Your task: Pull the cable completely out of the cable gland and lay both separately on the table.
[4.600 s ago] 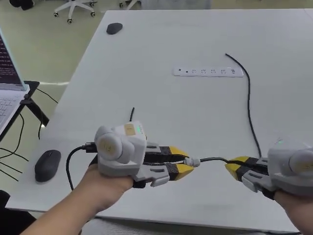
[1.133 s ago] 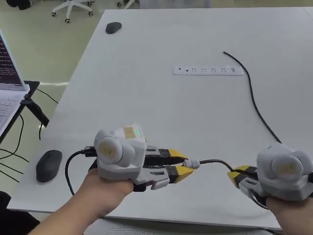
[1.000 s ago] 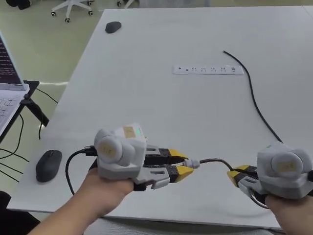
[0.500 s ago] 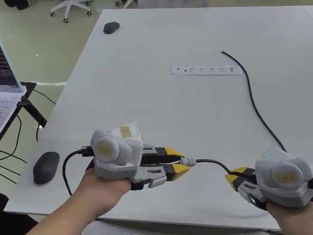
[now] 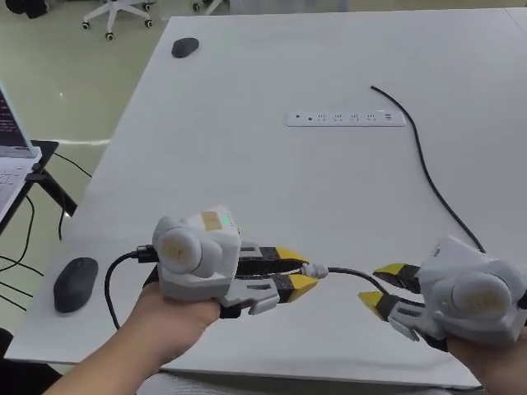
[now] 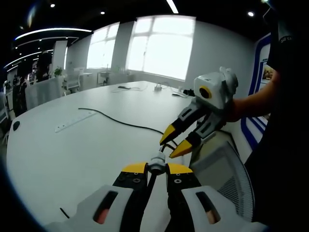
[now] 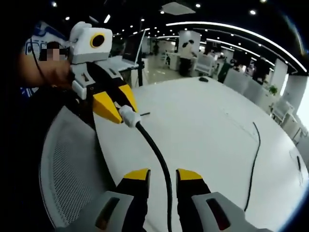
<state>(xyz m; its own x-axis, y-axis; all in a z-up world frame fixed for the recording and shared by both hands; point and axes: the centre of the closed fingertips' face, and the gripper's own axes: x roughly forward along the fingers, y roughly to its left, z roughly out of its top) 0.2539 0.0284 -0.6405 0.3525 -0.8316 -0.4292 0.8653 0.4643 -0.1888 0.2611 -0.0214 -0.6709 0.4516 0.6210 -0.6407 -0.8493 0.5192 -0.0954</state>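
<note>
Cable gland (image 5: 313, 269) between left tool (image 5: 308, 271), right tool (image 5: 370, 284); power strip (image 5: 346, 118) behind.

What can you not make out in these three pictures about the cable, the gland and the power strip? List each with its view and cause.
1. How much cable sits inside the cable gland: left gripper view, hidden by the gland and the left gripper.
2. The cable's other end: head view, behind the right gripper.
3. Markings on the power strip: head view, too small.

Bright, even light; fisheye-warped edges
</note>
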